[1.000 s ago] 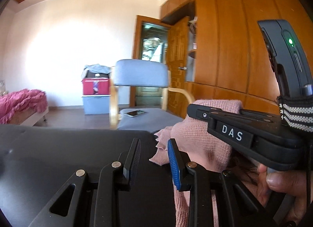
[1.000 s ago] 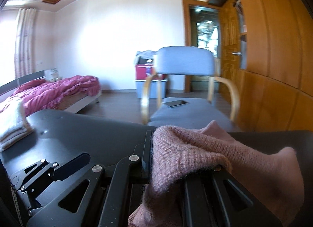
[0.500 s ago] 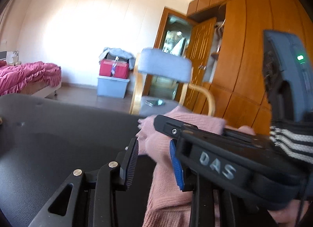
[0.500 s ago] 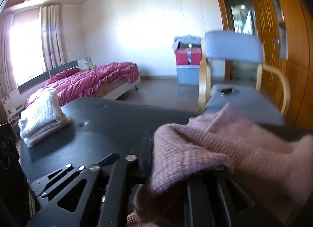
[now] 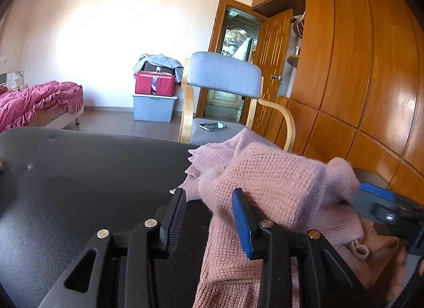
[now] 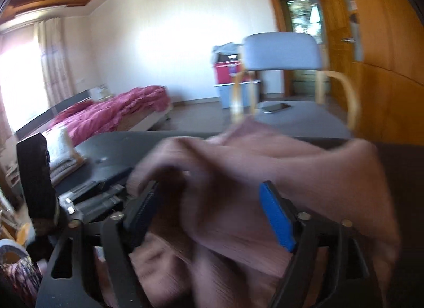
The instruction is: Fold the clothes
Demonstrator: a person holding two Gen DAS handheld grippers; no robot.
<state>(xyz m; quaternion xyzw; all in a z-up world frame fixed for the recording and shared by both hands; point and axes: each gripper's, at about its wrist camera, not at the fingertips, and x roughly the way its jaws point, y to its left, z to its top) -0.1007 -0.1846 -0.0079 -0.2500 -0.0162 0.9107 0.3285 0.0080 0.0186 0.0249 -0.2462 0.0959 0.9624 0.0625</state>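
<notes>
1. A pink knitted sweater (image 5: 267, 191) lies bunched on the right part of the black table (image 5: 79, 175), its near end running down under both tools and its far end pointing toward the grey chair (image 5: 225, 74) beyond the table's far edge.

2. The left gripper (image 5: 208, 221) stands with its jaws apart and nothing between them. The knit begins at its right, blue-padded finger and spreads off to the right, so the cloth is beside this gap, not in it.

3. The right gripper (image 6: 209, 213) is also spread wide. A fold of sweater (image 6: 238, 183) lies across and between its fingers, but the pads do not look pressed on it. That view is smeared by motion, so I cannot say whether the cloth touches either pad.

4. In the left wrist view the right gripper's blue tip (image 5: 379, 194) pokes out from the right side of the heap, touching or nearly touching the knit. The right hand is the nearer one to the bulk of the garment.

5. The sweater's long axis runs near to far, roughly along the fingers of both tools. Any grip, I judge, has to come from the right tool closing where it is, or from the left tool shifting right.

6. A folded white garment (image 6: 62, 148) sits at the table's far left, well apart from the pink one.

7. Whether the pink heap is half folded or just gathered, I cannot tell.
</notes>
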